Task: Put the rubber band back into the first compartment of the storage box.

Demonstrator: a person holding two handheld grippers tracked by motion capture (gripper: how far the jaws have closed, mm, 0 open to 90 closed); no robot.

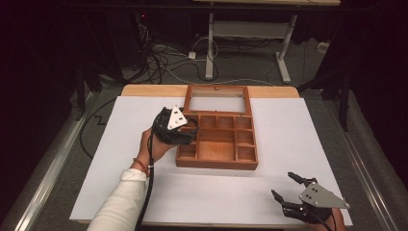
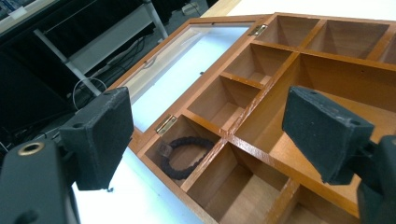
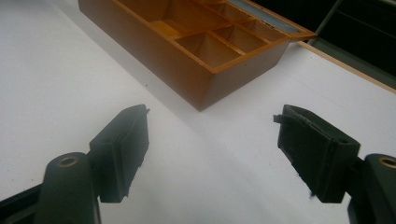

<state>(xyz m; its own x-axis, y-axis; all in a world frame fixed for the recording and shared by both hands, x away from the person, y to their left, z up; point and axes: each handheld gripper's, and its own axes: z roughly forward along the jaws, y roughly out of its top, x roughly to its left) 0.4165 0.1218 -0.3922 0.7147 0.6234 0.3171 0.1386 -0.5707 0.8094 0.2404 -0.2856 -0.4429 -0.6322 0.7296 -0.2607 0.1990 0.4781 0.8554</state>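
A dim room lies beyond the table: a white-legged desk frame (image 1: pixel 250 43) and loose cables (image 1: pixel 159 57) on the grey floor. The table is covered by a white sheet (image 1: pixel 288 130), with a strip of bare wood showing at its far edge.

On the sheet, slightly left of centre, sits an open wooden compartment box (image 1: pixel 217 163), its glazed lid (image 1: pixel 217 103) folded flat away from the person on brass hinges (image 2: pixel 166 124). The box's long axis runs away from the person.

The left gripper (image 1: pixel 185 132) hovers over the box's left-hand compartments, jaws spread wide and holding nothing. In the left gripper view, a black braided bracelet (image 2: pixel 187 156) lies flat in the corner compartment next to the hinge, just below and between the jaws, slightly towards the left one. This hand is much the nearer; reaching the bracelet would likely mean a short drop into that narrow cell.

The right gripper (image 1: pixel 288 188) rests low near the sheet's near right corner, well apart from the box, jaws wide and empty.
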